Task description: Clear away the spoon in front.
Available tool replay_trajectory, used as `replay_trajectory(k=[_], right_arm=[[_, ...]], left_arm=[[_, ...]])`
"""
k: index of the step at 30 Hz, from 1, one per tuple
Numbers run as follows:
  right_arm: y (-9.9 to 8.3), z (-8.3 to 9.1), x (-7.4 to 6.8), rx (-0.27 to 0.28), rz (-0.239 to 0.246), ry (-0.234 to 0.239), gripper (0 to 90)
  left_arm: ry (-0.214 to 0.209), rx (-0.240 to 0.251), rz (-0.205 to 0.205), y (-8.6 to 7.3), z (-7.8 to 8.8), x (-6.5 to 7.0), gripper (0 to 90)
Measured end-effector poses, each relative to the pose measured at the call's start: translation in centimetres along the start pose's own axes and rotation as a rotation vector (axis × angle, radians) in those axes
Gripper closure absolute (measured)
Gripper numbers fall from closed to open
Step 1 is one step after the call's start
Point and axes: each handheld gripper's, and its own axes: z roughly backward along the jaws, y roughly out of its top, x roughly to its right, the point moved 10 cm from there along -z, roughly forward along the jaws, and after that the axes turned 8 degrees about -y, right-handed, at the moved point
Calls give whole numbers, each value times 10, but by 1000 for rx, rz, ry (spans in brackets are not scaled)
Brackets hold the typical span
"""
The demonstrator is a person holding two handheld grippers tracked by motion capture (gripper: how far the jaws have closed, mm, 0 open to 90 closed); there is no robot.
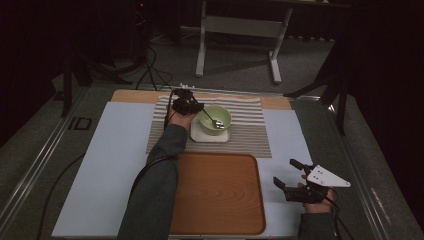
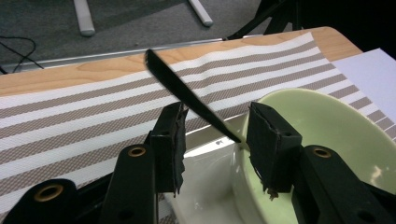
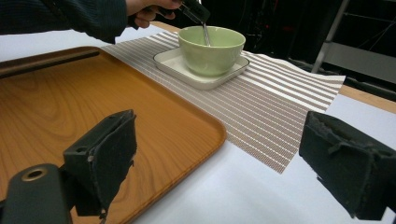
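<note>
A pale green bowl (image 1: 216,119) stands on a white square plate (image 1: 210,136) on a striped placemat (image 1: 250,135). A spoon (image 1: 212,120) leans in the bowl, its dark handle (image 2: 182,91) rising over the rim. My left gripper (image 1: 192,106) is at the bowl's left rim. In the left gripper view the handle passes between the jaws (image 2: 215,126), with a gap beside each pad, so the gripper is open around it. My right gripper (image 1: 285,172) hovers wide open and empty to the right of the wooden tray (image 1: 220,195). The right gripper view looks past its jaws (image 3: 219,140) toward the bowl (image 3: 211,49).
The wooden tray lies at the near middle on a light sheet (image 1: 110,160) that covers the table. The placemat's far edge reaches a wooden strip (image 2: 56,74). Beyond the table stand a white desk frame (image 1: 240,25) and dark stands with cables on the floor.
</note>
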Motion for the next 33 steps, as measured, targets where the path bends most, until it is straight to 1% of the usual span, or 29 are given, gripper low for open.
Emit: replay_trajectory(k=[2,4,6,7,8,10,12,13,17,18,22,27,29,30,31,32,33], right_arm=[[0,0,0,1,0,-1,108],[-1,0,0,-1,5,-3,108],[-1,0,0,-2,6,-2,108],[-1,0,1,-2,7,-3,108],[0,1,1,0,5,-4,108],[-1,1,1,0,5,-4,108],[0,1,0,0,7,-5,108],[0,1,0,1,7,-5,108],[0,1,0,-1,7,-5,108],[-1,1,0,-2,6,-5,108],[0,1,0,-1,9,-8,108],[-1,0,0,-4,7,-8,108],[-1,0,0,-4,7,-7,108],[-1,0,0,-4,7,-7,108],[-1,0,0,-4,7,-7,108],[-1,0,0,-4,8,-7,108],[-1,0,0,-4,9,-7,108]], left_arm=[[6,-6,2,0,-3,0,578],[12,-19,8,-1,-5,0,598],[13,-20,6,-1,-6,1,628],[26,-30,-12,0,-6,4,628],[30,-31,-13,0,-6,4,677],[35,-29,-5,-1,-5,5,685],[31,-27,-8,-2,-1,7,700],[27,-20,-9,-1,1,8,723],[9,3,-24,2,10,14,756],[9,3,-24,2,10,14,767],[-17,27,-48,6,18,22,798],[-55,55,-61,11,24,34,844],[-68,56,-74,12,26,40,858],[-68,56,-74,12,26,40,865],[-79,63,-78,14,28,45,865],[-83,64,-81,14,29,47,884],[-98,71,-74,15,31,51,891]])
